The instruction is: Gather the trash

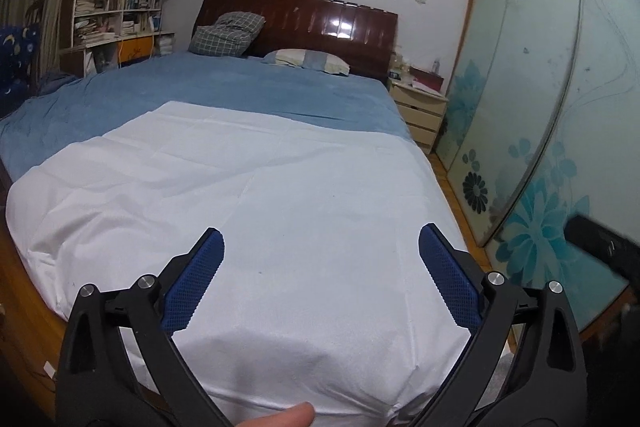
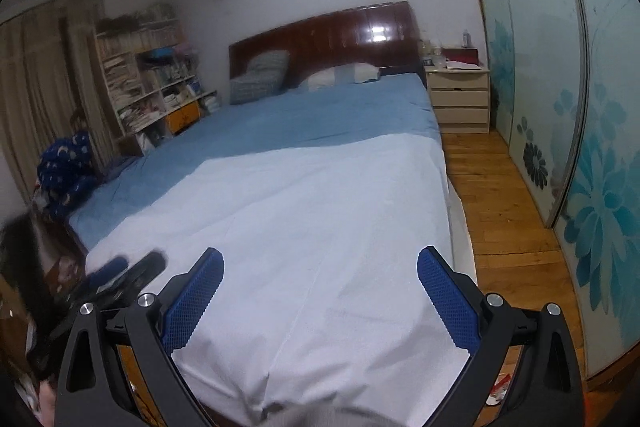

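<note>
1. The left gripper (image 1: 320,247) hangs over the foot of the bed (image 1: 248,87), its blue fingers (image 1: 196,279) spread wide with nothing between them.
2. The right gripper (image 2: 320,267) is also over the foot of the bed, jaws wide and empty; in its view the left gripper shows as a blur just off the bed's foot corner on the bookshelf (image 2: 152,79) side.
3. No trash lies on the white sheet (image 1: 256,211) that covers the foot half of the bed, nor on the blue cover beyond it.
4. The only likely trash is a small red-and-white scrap (image 2: 502,385) on the wooden floor (image 2: 492,187), just beside the bed's foot corner on the wardrobe side; it is partly hidden by the right gripper's frame.
5. Judged from its look, it is a light, thin wrapper or paper: soft, easily crushed, prone to sliding on smooth boards. A pinch across a raised edge would probably suit it best.
6. No brand, label or writing can be read anywhere; the scrap is too small to tell.
</note>
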The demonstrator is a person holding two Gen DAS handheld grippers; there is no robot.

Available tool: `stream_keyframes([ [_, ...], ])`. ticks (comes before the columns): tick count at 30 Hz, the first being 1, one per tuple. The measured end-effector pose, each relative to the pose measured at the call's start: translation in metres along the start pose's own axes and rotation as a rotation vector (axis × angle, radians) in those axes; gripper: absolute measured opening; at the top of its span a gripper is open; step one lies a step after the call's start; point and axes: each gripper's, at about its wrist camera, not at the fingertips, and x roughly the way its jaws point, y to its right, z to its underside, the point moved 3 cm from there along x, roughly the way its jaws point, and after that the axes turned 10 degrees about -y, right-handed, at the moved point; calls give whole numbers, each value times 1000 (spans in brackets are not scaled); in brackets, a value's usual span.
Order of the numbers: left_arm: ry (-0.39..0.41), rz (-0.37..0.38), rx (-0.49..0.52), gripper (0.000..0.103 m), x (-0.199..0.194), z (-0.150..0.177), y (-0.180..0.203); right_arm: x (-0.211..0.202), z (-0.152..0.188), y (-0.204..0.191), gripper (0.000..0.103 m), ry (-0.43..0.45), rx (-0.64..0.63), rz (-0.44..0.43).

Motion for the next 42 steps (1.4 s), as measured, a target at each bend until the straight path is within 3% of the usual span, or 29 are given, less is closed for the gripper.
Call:
stream_keyframes([
  [6, -11, 35, 2, 97, -1, -1, 4, -12, 6, -17, 96, 23, -57, 36],
  [14, -36, 2, 26, 97, 2, 0, 6, -10, -2, -16, 96, 21, -24, 21],
  [42, -42, 20, 49, 97, 3, 1, 18, -6, 3, -16, 96, 7, -46, 37],
])
